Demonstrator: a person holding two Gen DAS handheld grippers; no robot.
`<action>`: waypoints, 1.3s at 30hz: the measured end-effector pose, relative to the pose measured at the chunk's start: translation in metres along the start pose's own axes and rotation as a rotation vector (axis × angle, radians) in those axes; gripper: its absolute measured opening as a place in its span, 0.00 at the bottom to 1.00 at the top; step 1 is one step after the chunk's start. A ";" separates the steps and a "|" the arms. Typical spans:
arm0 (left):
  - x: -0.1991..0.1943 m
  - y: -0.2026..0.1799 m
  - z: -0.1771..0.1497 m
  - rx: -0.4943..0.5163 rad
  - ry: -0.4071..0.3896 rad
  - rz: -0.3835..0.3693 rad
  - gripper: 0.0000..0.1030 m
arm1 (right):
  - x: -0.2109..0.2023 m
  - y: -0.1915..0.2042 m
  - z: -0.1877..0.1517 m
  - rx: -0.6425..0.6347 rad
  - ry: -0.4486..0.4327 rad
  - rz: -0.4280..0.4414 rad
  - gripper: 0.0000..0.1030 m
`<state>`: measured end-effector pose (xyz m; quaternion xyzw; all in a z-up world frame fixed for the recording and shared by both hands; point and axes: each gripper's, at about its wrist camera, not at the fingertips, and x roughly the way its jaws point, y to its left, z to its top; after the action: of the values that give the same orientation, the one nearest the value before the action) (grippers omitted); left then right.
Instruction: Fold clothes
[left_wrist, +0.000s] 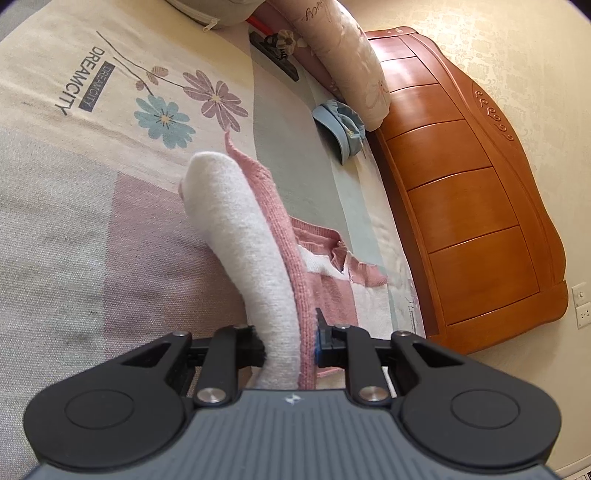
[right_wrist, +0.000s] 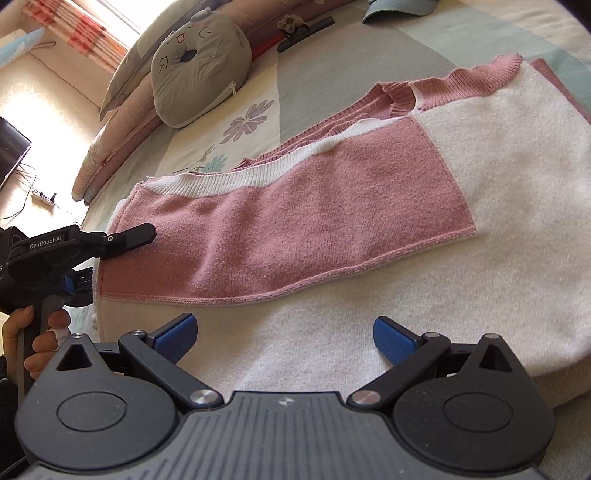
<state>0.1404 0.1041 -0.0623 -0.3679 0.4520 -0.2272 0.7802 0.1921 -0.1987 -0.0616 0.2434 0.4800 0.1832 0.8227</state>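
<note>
The sweater (right_wrist: 332, 229) lay spread across the bed (right_wrist: 317, 62), pink and white panels up, one sleeve already laid over the body. The left gripper (left_wrist: 290, 347) had its jaws pinched shut on a bunched edge of that knit, a white and pink fold rising up between them in its own view. From the right wrist view it sat at the sweater's far left edge, a hand (right_wrist: 33, 347) round its handle. The right gripper (right_wrist: 284, 336) hovered low over the white panel nearest the bed's edge, jaws spread wide, holding nothing.

Risks from here, as I judged them: the left grip looked to be on a thick roll of cloth, not a clean hem, so a pull could have dragged several layers and undone the sleeve lying on top. The knit looked soft and stretchy; a lift from one side only could have skewed the fold line. With the right jaws free, nothing pinned the near side, so the whole garment might have slid across the bedcover. The cap (left_wrist: 343, 125) sat well clear.
</note>
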 end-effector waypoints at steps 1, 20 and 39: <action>-0.001 -0.003 0.000 0.004 -0.001 -0.002 0.18 | -0.005 0.000 0.000 0.002 -0.012 0.004 1.00; 0.022 -0.072 0.007 0.093 0.045 -0.085 0.18 | -0.076 -0.019 -0.003 -0.012 -0.204 -0.054 1.00; 0.075 -0.147 0.010 0.134 0.128 -0.121 0.18 | -0.129 -0.064 -0.007 0.081 -0.350 -0.076 1.00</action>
<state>0.1827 -0.0356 0.0156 -0.3262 0.4616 -0.3266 0.7575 0.1291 -0.3185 -0.0112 0.2864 0.3454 0.0871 0.8894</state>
